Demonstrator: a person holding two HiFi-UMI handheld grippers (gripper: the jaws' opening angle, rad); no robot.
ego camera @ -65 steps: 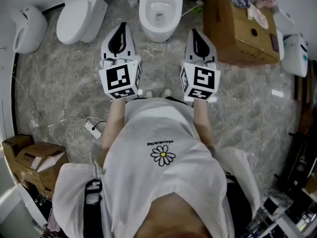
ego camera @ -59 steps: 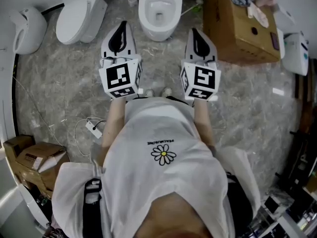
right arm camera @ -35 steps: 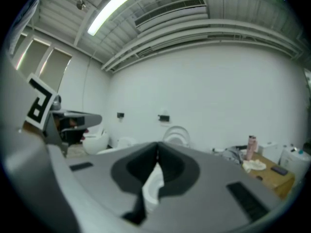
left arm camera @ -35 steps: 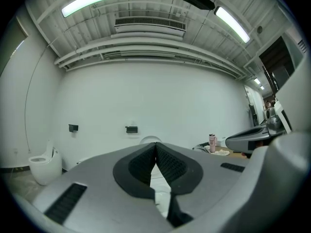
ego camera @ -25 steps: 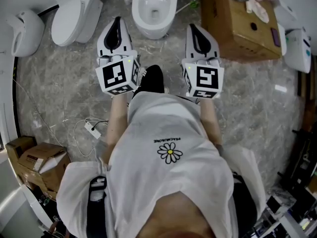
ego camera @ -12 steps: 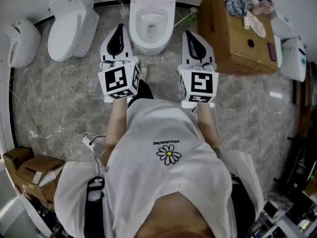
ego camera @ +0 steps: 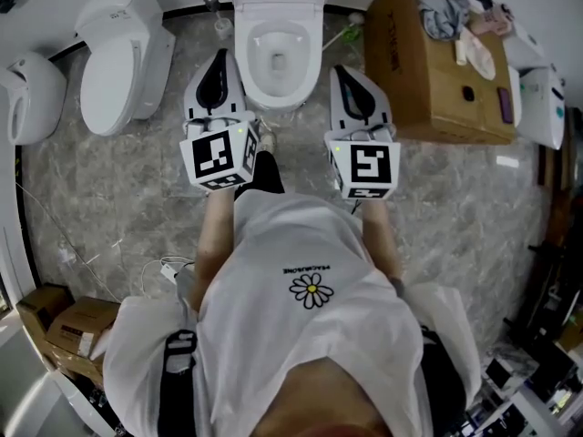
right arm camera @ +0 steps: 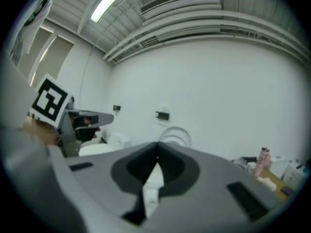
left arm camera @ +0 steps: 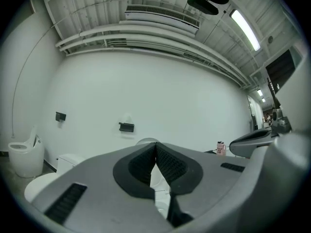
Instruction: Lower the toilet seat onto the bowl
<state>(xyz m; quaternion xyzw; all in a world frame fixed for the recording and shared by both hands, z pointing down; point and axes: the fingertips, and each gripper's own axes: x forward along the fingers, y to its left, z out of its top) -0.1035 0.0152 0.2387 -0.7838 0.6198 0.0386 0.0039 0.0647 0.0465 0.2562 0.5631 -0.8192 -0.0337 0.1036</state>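
Observation:
The white toilet [ego camera: 279, 27] stands at the top centre of the head view, its bowl open and its seat [right arm camera: 175, 132] raised against the back. My left gripper [ego camera: 219, 55] hangs level just left of the bowl's front, shut and empty. My right gripper [ego camera: 341, 69] is level just right of the bowl, also shut with nothing between its jaws. Neither touches the toilet. In the left gripper view the jaws [left arm camera: 155, 147] meet at the tip, and the raised seat [left arm camera: 146, 141] peeks just above them. In the right gripper view the gripper [right arm camera: 157, 147] is closed below the seat's ring.
A second toilet [ego camera: 120, 57] with its lid down stands to the left, a white urinal-like fixture [ego camera: 27, 91] beyond it. A large cardboard box [ego camera: 433, 76] with cloths on top sits right of the bowl. Small boxes [ego camera: 64, 321] and a cable [ego camera: 171, 268] lie lower left.
The person has stepped toward the toilet. Both grippers have moved forward with them and now flank the bowl's front. Both stay shut.

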